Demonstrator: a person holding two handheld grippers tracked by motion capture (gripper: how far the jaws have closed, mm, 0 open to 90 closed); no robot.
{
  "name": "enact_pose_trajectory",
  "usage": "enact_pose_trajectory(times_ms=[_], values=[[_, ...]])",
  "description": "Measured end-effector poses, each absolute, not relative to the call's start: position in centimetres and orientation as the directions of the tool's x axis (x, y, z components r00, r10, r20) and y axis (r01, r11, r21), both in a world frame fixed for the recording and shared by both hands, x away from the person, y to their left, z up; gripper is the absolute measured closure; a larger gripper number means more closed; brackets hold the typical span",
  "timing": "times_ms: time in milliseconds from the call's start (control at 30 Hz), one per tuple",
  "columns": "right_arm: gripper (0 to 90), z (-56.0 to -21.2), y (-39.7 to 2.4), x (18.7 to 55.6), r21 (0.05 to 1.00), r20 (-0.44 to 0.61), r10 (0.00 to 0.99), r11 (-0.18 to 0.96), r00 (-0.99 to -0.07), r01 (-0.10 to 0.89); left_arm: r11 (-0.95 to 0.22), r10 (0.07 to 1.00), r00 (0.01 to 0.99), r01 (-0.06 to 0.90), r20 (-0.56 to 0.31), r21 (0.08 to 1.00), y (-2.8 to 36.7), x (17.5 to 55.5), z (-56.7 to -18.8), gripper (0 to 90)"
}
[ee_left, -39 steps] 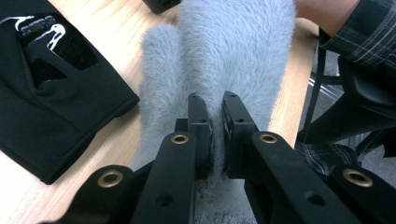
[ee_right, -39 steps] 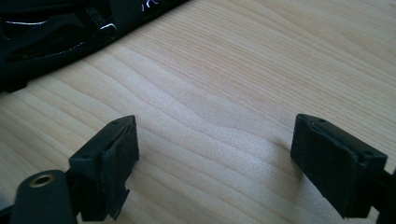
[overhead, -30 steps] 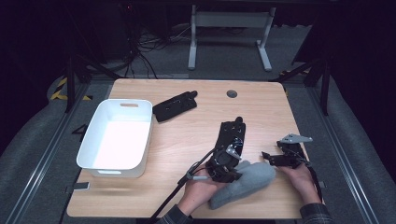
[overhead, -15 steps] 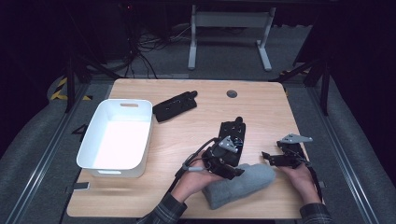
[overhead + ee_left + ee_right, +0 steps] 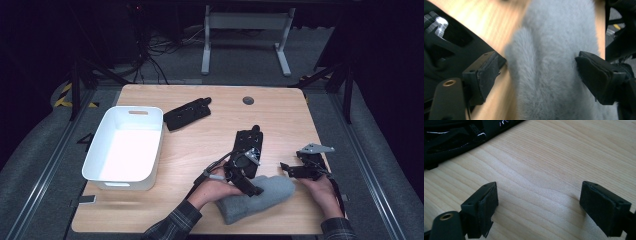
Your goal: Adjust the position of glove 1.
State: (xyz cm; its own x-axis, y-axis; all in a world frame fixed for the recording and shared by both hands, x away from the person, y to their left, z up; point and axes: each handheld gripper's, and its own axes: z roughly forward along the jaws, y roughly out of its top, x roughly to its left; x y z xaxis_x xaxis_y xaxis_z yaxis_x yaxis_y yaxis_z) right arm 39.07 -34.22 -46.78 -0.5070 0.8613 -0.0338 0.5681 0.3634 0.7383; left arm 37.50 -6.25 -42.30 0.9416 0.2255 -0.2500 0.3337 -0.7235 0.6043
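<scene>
Two tools are at work over the wooden surface [image 5: 200, 145]. Left tool [image 5: 248, 187] stands over one grey furry cloth [image 5: 255, 198] near the front edge; its jaws have just been opening and now sit spread, the fur between them, one pad [image 5: 484, 75] clear of it and the other at its edge. Right tool [image 5: 290, 169] rests just right of the cloth, jaws wide apart over bare wood. One white bin [image 5: 126, 146] sits at left. Two black devices lie on the wood: one [image 5: 187, 113] behind the bin, one [image 5: 248, 145] just beyond the cloth.
</scene>
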Motion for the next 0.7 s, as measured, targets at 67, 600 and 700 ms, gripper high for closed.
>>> enact_pose_trajectory(times_ms=[67, 600, 700], values=[[16.1, -46.8, -34.2, 39.1, 0.738, -0.034, 0.861, 0.363, -0.507, 0.568, -0.745, 0.235, 0.938, 0.342, -0.255, 0.572, -6.5, 37.4, -42.7, 16.5], [16.1, -46.8, -34.2, 39.0, 0.737, -0.033, 0.859, 0.366, -0.511, 0.568, -0.791, 0.246, 0.928, 0.359, -0.28, 0.495, -7.1, 37.2, -44.4, 13.9], [16.1, -46.8, -34.2, 39.0, 0.737, -0.033, 0.859, 0.366, -0.511, 0.568, -0.795, 0.237, 0.924, 0.362, -0.299, 0.487, -7.2, 37.2, -44.6, 16.9]])
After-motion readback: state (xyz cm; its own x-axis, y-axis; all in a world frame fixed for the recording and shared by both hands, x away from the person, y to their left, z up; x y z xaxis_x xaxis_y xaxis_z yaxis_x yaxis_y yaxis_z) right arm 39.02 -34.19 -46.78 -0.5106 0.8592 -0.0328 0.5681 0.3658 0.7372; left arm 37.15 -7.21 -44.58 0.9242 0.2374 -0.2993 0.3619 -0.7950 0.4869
